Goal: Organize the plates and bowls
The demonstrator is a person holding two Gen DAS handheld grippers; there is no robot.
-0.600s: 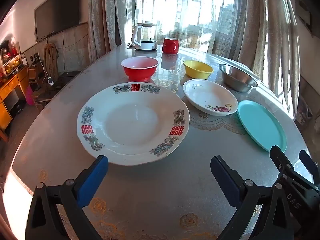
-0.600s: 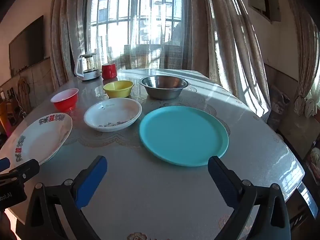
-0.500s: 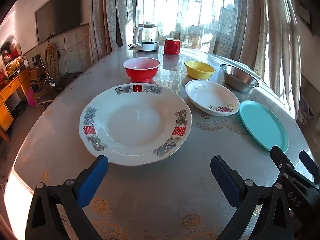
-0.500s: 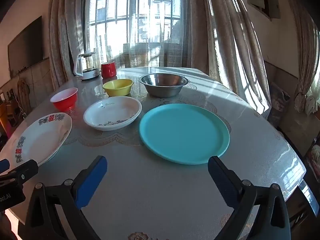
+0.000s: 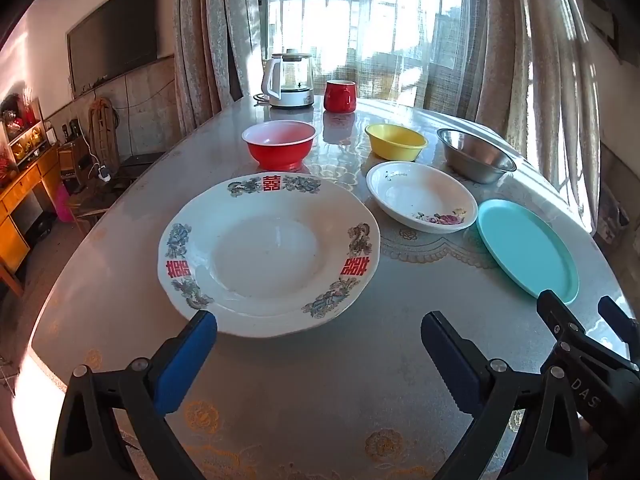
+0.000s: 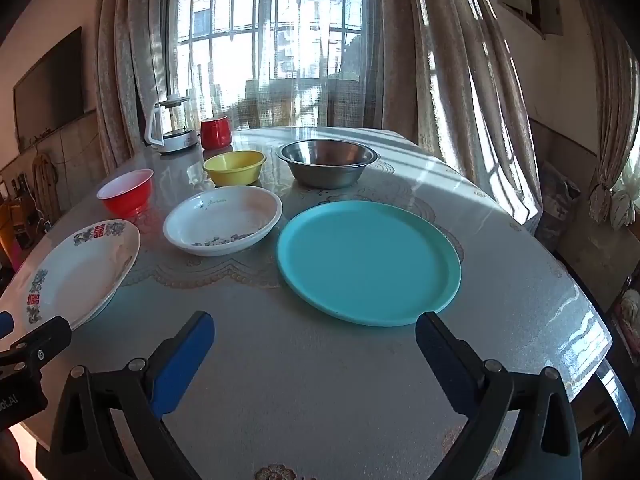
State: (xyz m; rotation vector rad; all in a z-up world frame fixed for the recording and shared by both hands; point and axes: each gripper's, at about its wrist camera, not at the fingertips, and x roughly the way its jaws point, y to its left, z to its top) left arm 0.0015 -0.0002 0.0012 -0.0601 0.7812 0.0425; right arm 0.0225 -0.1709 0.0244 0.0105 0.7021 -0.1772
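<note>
Both hand-held grippers, left and right, hover wide apart and empty above the tabletop. Sorting looks unstarted: next, seize the large patterned white ceramic plate or round turquoise plastic plate by its rim.

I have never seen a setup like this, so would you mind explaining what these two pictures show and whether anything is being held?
A person holds one hand-held gripper in each hand; a fisheye camera on each looks along its blue-padded fingers. The left hand-held gripper faces a large patterned plate; the right hand-held gripper faces a teal plate. Both are open and hold nothing. Also on the table: a floral white dish, a red bowl, a yellow bowl, a steel bowl, a kettle and a red mug.
</note>
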